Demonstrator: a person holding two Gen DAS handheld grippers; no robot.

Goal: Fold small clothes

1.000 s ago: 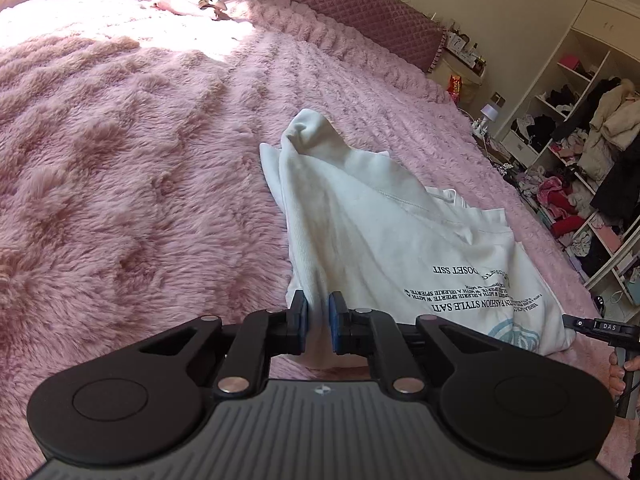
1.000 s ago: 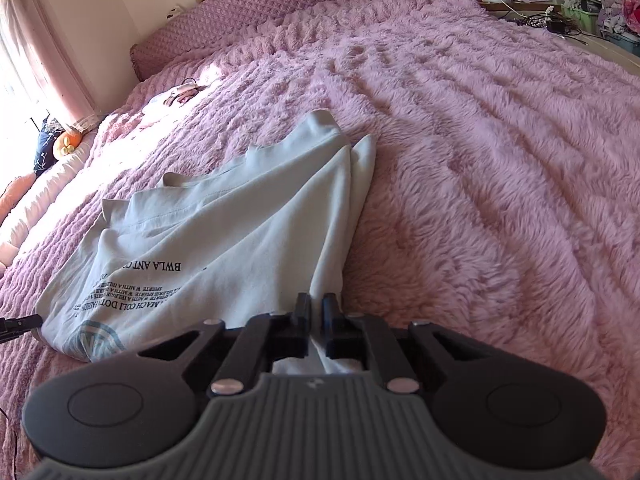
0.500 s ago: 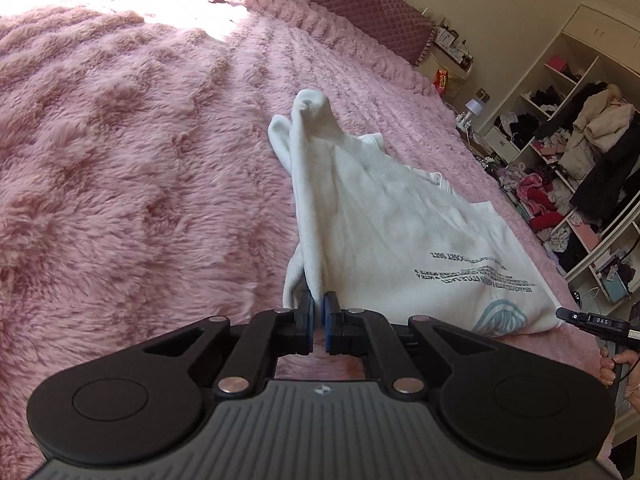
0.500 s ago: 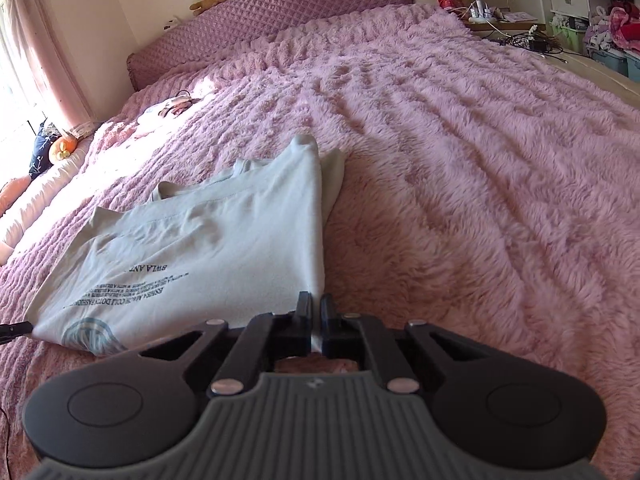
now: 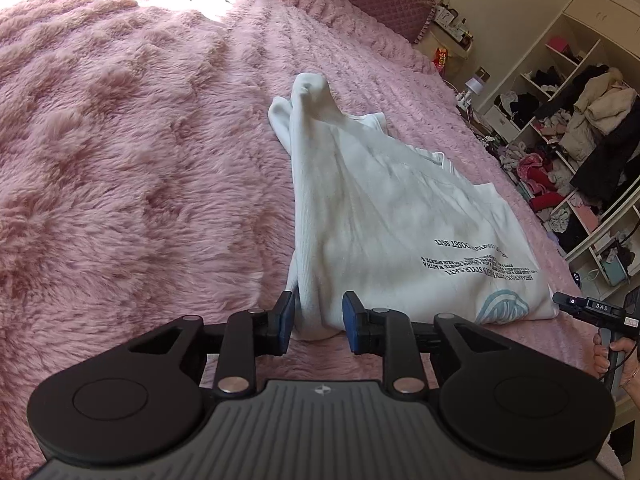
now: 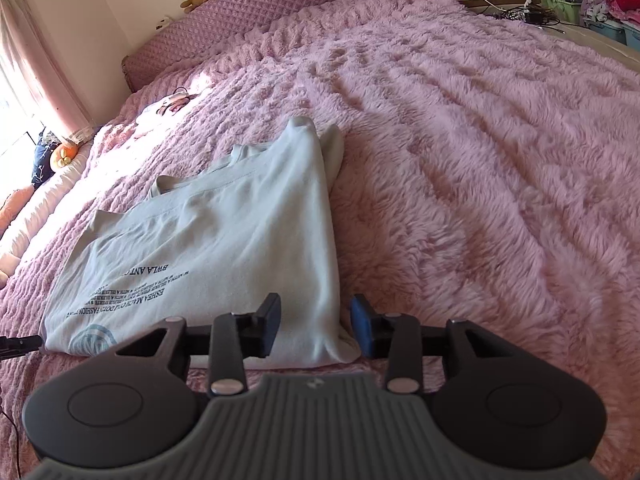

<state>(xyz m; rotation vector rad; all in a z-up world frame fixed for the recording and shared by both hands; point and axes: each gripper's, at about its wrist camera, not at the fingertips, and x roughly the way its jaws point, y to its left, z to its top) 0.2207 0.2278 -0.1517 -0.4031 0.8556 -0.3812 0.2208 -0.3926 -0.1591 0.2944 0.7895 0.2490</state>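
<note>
On the pink blanket [image 5: 120, 160] a white shirt [image 5: 384, 216] is laid folded lengthwise, print up, so that its near hem is turned toward both grippers. The left gripper [image 5: 318, 320] is seen with jaws opening, one hem corner lying loose between the pads, unpressed. The right gripper [image 6: 316, 330] is likewise opening over the other hem corner [image 6: 336, 350], which rests on the blanket. Both corners appear to be released because the fold has been set down; a further cross fold is probably needed.
</note>
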